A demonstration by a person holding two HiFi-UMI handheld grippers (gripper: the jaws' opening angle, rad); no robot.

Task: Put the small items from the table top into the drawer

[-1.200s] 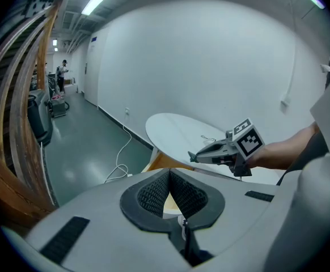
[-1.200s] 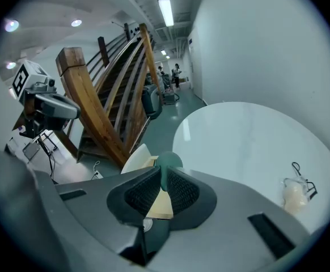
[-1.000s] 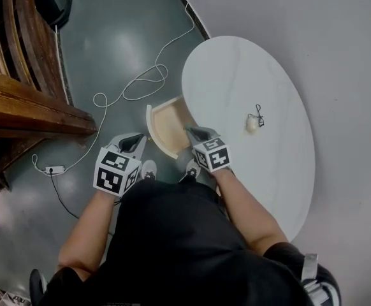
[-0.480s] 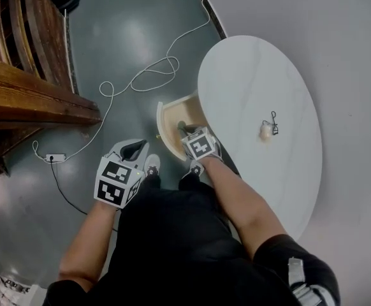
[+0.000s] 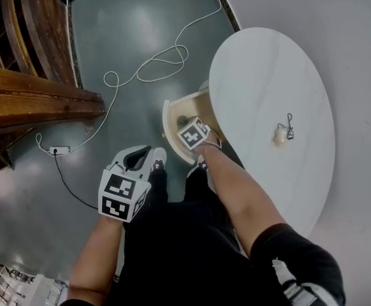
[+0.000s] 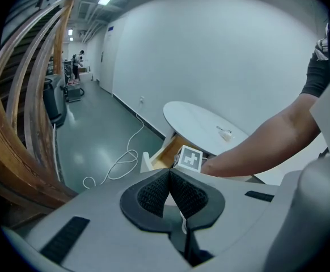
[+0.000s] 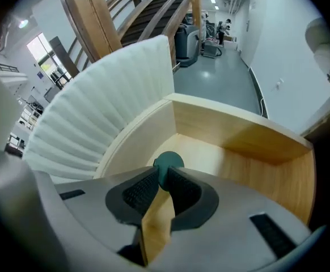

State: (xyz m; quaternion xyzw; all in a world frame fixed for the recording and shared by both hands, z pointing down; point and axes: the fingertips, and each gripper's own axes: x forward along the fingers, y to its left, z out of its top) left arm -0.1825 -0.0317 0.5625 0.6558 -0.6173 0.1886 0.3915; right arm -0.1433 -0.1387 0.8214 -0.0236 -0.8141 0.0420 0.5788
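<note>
- Right gripper (image 7: pixel 164 180): jaws clamped on dark green round item (image 7: pixel 168 163), inside the open drawer (image 7: pixel 256 152).
- Left gripper (image 6: pixel 169 177): jaws closed together, empty, left of the drawer.
- White small item (image 5: pixel 280 134): on table top (image 5: pixel 268 75), right of the drawer.

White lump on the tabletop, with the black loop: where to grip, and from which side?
Probably the white lump itself, from straight above, jaws astride its body: it lies low on the table. Keep off the thin black loop beside it.

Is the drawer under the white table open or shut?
Open: the drawer juts out from under the table top, wooden inside showing.
</note>
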